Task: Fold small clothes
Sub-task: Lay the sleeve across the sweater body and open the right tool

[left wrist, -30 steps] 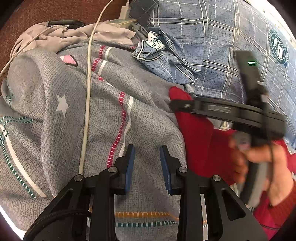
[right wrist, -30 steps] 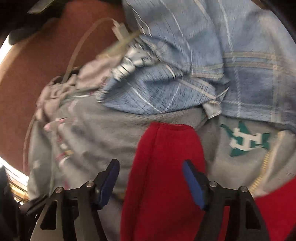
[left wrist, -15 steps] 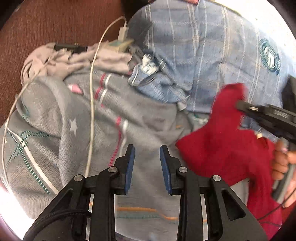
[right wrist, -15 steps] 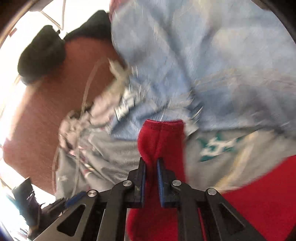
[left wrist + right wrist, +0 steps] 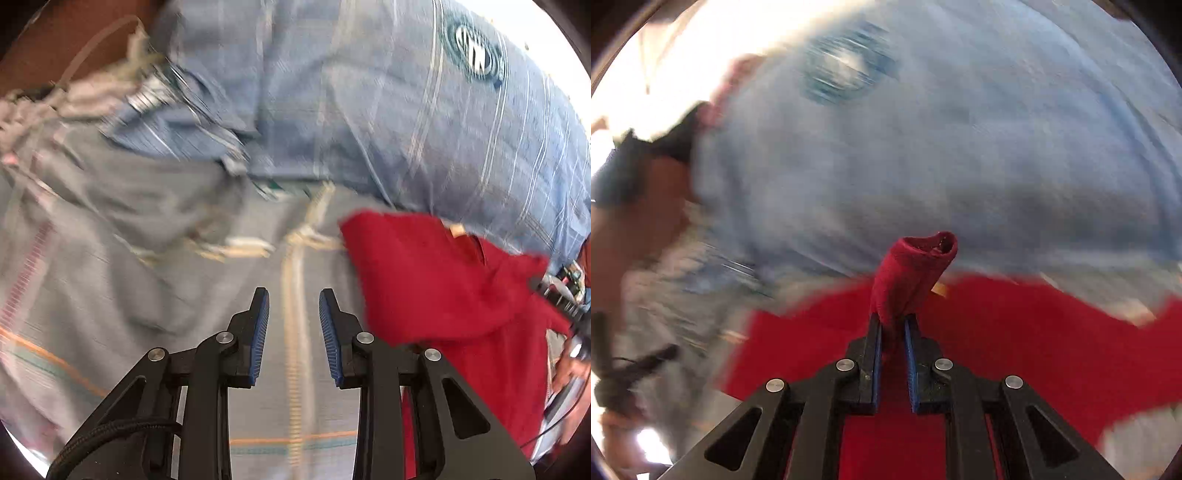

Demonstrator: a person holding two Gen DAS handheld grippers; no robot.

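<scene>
A small red garment (image 5: 443, 284) lies spread on a grey patterned cloth (image 5: 166, 295) to the right of my left gripper (image 5: 293, 299), which is open and empty above the grey cloth. My right gripper (image 5: 893, 321) is shut on a bunched end of the red garment (image 5: 912, 273), which sticks up between its fingers; the rest of the garment (image 5: 1034, 343) spreads below it. The right gripper also shows at the right edge of the left wrist view (image 5: 561, 291).
A blue checked shirt with a round badge (image 5: 406, 110) covers the back. A pale crumpled cloth and a white cable (image 5: 92, 85) lie at the back left on a brown surface (image 5: 55, 48). The right wrist view is heavily blurred.
My right gripper closed on the red garment's end and pulled it to the right, spreading it. My left gripper stayed open and shifted right over the grey cloth.
</scene>
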